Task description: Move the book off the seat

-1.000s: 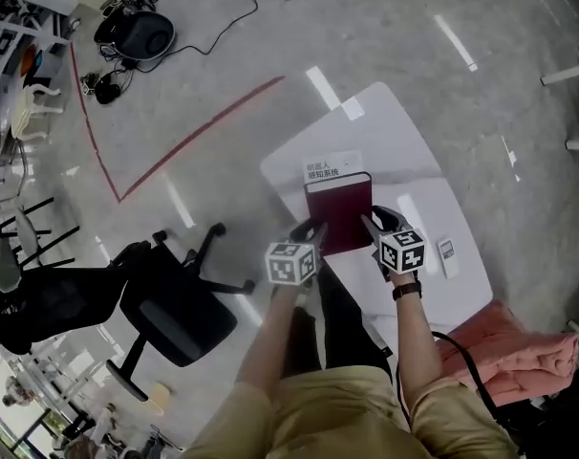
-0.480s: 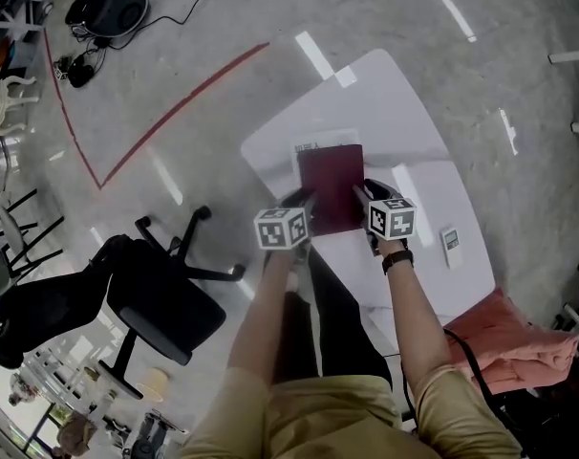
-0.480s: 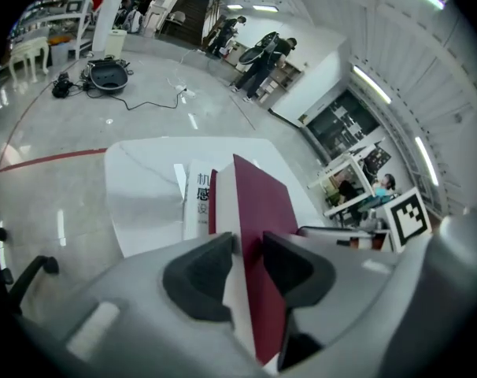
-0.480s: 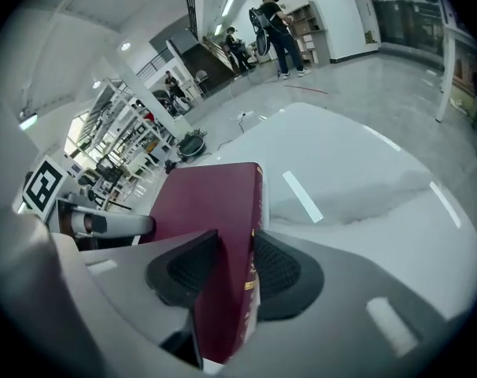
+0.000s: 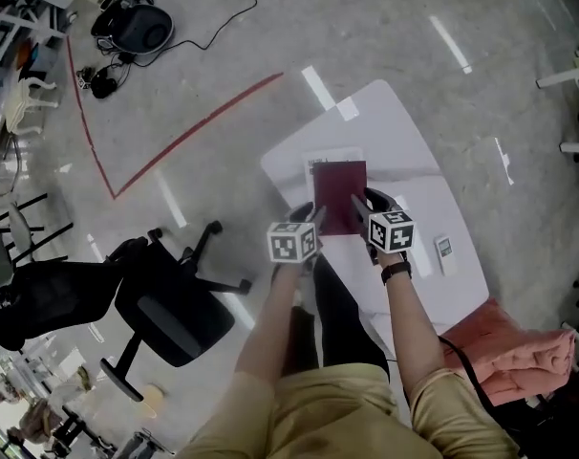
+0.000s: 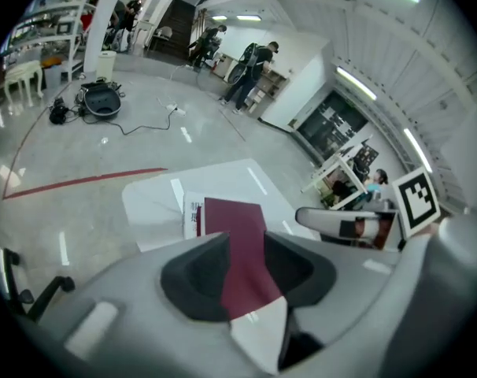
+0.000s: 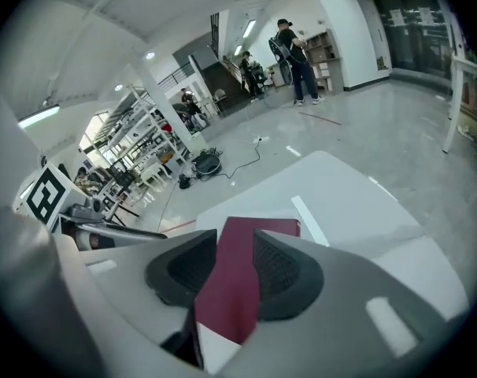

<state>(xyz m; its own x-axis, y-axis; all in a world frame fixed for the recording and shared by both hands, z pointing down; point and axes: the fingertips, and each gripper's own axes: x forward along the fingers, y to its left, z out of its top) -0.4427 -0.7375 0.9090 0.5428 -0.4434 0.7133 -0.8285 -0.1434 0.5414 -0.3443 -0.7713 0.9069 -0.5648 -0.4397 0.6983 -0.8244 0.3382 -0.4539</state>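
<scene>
Grey plastic jaws of the left gripper [image 6: 246,268] stand narrow, pinched on the near left corner of a flat maroon rectangular book [image 6: 232,220]. The right gripper [image 7: 227,272] clamps the near right corner the same way. The book's long axis runs straight ahead from both, and neither hand is nearer. It hangs over a white rounded table [image 5: 404,132], its far end above a white printed paper sheet [image 5: 332,159]; whether they touch, I cannot tell. I'd say a straight lowering is what remains. The black swivel office chair [image 5: 171,310] sits well off to the left, its seat bare, on glossy grey floor crossed by red tape [image 5: 196,130].
</scene>
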